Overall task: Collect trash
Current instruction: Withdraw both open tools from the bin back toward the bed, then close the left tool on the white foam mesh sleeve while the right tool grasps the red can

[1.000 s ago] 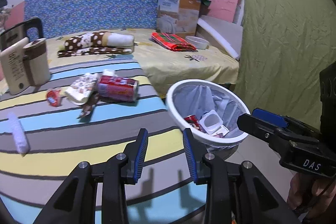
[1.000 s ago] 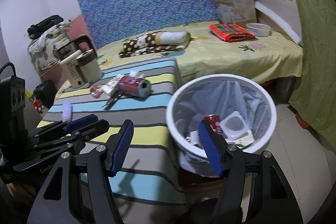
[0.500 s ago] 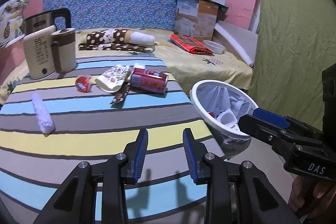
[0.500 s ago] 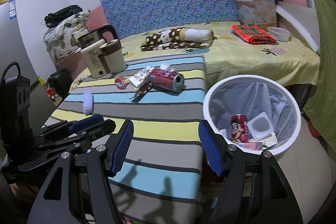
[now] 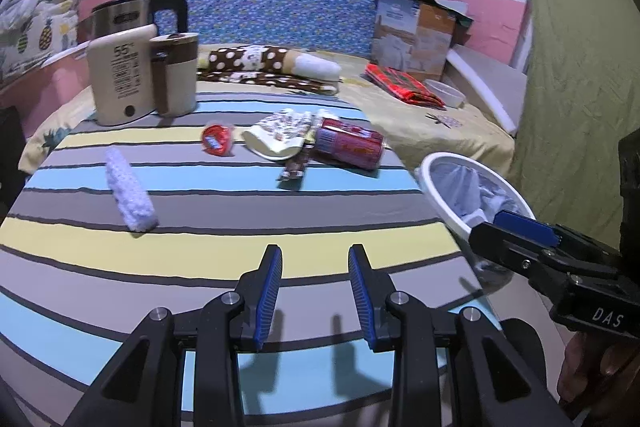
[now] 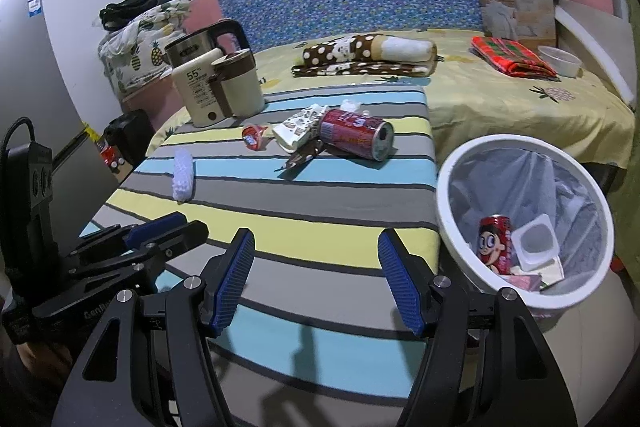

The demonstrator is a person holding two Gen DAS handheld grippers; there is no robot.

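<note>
Both grippers empty, above the near edge of the striped table (image 6: pixel 304 239). Left gripper (image 5: pixel 315 291) has its jaws a moderate gap apart, nothing between them; right gripper (image 6: pixel 316 279) stands wider open, also holding nothing. White bin (image 6: pixel 472 259) sits on the floor just beside the table's right edge, lined with a bag. Already inside: a red can (image 6: pixel 495 245), a white square tub (image 6: pixel 534 241) and some flat scraps at the bottom, so collection looks partly done. Still on the table, in a cluster toward the far side: a red can on its side (image 6: pixel 354 139), a crumpled white wrapper (image 6: pixel 298 131) touching it, a dark brown wrapper (image 6: pixel 302 157) just in front, a small red cup (image 6: pixel 253 138) to the left. A white knitted roll (image 6: pixel 184 177) lies apart, nearer the left edge; cannot tell if it counts as trash. Kettle (image 6: pixel 204 47) and cream jug (image 6: pixel 224 87) stand at the far left corner, probably to stay. Judged remaining: four or five pieces.
</note>
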